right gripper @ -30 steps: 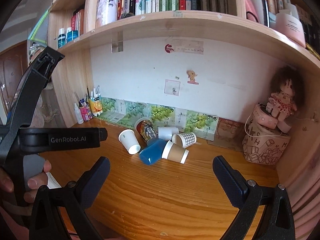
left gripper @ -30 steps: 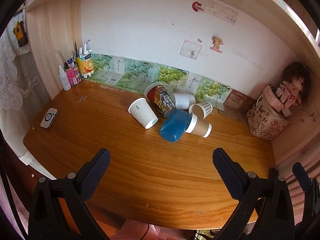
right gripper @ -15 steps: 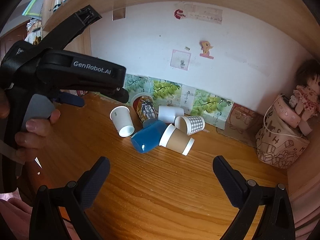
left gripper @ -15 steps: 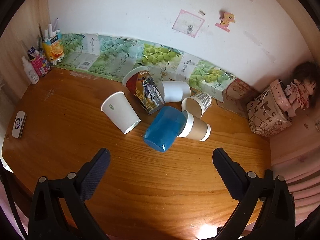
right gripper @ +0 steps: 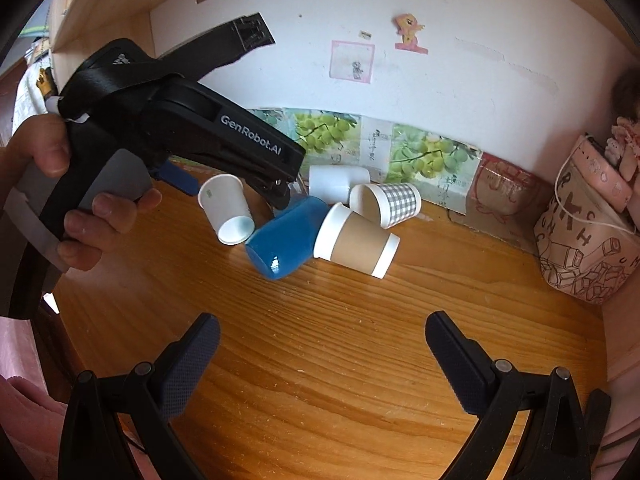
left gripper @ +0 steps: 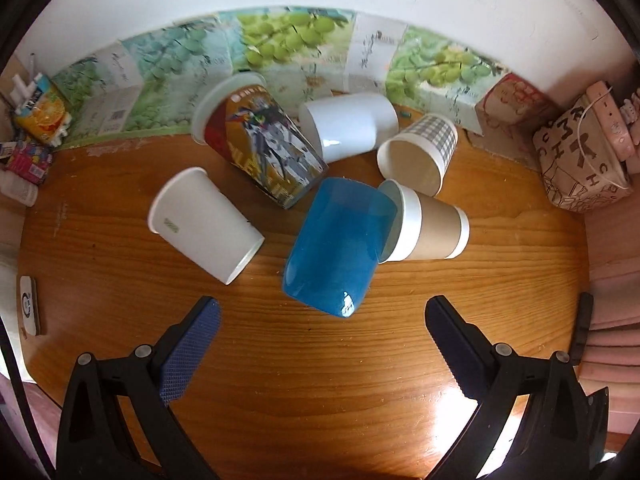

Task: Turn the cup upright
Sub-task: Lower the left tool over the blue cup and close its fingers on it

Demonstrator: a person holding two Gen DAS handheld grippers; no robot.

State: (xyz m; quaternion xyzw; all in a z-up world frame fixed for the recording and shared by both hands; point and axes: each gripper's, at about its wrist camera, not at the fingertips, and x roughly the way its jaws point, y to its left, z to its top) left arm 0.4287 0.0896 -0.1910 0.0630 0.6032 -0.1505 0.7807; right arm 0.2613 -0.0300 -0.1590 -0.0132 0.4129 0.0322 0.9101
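Note:
Several cups lie on their sides in a cluster on the wooden desk [left gripper: 320, 380]. A blue cup [left gripper: 336, 248] lies nearest, with a brown-sleeved paper cup [left gripper: 428, 226] against it, a white paper cup [left gripper: 204, 222] to its left, and a printed cup [left gripper: 260, 144], a white cup [left gripper: 352, 124] and a checked cup [left gripper: 420, 152] behind. My left gripper [left gripper: 320, 336] is open, just in front of the blue cup. My right gripper [right gripper: 320, 354] is open and empty, further back from the blue cup [right gripper: 284, 236]. The left gripper's body [right gripper: 192, 132] hides the printed cup in the right wrist view.
A pink patterned bag [left gripper: 580, 160] stands at the right against the wall. Bottles and a juice carton [left gripper: 38, 114] stand at the back left. A small white device [left gripper: 28, 306] lies at the left edge of the desk. A shelf hangs overhead.
My left gripper has moved forward and down towards the cup cluster, so the cups look larger. My right gripper has also come a little closer. Both stayed open.

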